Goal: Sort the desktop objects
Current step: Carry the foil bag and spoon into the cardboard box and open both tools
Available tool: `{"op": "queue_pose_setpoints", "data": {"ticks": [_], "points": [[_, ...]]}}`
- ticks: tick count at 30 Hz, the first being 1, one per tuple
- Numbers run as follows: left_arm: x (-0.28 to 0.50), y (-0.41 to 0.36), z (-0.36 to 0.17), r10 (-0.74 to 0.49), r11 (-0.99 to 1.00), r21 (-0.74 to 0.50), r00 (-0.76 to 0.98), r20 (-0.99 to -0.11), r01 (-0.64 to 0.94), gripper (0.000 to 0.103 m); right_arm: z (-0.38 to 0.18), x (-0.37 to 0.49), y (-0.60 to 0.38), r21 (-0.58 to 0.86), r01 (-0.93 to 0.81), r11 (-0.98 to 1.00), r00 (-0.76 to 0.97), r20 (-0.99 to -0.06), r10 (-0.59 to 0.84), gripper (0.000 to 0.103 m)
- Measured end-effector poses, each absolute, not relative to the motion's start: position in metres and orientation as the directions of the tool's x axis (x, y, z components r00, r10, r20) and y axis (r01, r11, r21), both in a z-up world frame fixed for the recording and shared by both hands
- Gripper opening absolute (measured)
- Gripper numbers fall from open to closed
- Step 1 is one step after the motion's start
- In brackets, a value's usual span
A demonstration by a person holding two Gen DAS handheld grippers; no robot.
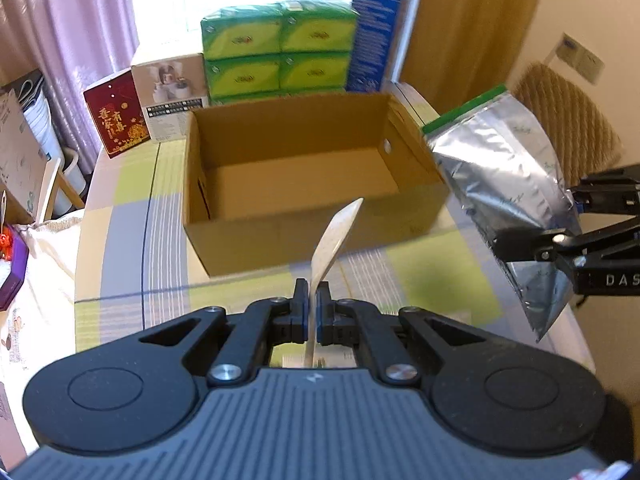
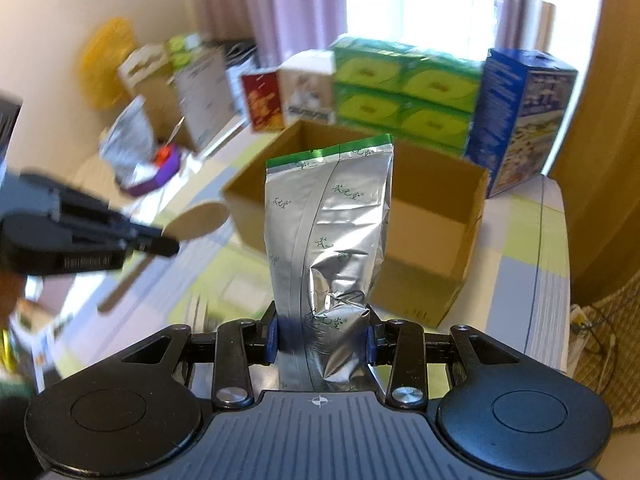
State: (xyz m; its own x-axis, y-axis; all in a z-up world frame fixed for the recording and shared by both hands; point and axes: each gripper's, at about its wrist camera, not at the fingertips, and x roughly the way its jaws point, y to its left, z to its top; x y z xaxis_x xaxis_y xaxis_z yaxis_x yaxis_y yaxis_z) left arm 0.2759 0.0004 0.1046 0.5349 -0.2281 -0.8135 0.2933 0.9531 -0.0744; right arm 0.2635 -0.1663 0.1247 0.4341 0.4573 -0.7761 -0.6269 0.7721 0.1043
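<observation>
The left gripper [image 1: 312, 304] is clamped edge-on around a pale wooden spatula [image 1: 334, 240], whose blade rises toward the near wall of the open cardboard box [image 1: 304, 236] on the checked tablecloth [image 1: 132, 216]. At the box's right side, the right gripper [image 2: 321, 338] pinches a silver foil pouch [image 2: 332, 216] by its bottom, green-sealed top upright, held off the table.

Both wrist views face the cardboard box [image 1: 304, 184] closely—right perhaps higher.
</observation>
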Motion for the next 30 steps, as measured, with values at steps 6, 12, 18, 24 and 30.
{"op": "queue_pose_setpoints", "data": {"ticks": [6,12,18,24,30], "points": [[0.326,-0.005,0.108,-0.206,0.964,-0.070,0.552,-0.808,0.257,0.001,0.138,0.324,-0.162,0.173,-0.546,0.820,0.459,-0.757,0.465,0.036],[0.376,-0.002,0.103,-0.192,0.976,-0.093,0.568,-0.800,0.198,0.001,0.136,0.379,-0.153,0.230,-0.465,0.855,0.482,-0.744,0.462,0.036],[0.420,0.000,0.091,-0.139,0.986,-0.059,0.581,-0.802,0.154,0.001,0.128,0.422,-0.144,0.237,-0.409,0.881,0.519,-0.734,0.438,0.036],[0.449,-0.002,0.078,-0.134,0.988,-0.059,0.588,-0.797,0.144,0.001,0.109,0.448,-0.142,0.239,-0.380,0.894,0.549,-0.719,0.426,0.036],[0.465,-0.001,0.055,-0.155,0.987,-0.098,0.595,-0.789,0.127,0.001,0.086,0.468,-0.141,0.265,-0.347,0.900,0.538,-0.729,0.422,0.036]]}}
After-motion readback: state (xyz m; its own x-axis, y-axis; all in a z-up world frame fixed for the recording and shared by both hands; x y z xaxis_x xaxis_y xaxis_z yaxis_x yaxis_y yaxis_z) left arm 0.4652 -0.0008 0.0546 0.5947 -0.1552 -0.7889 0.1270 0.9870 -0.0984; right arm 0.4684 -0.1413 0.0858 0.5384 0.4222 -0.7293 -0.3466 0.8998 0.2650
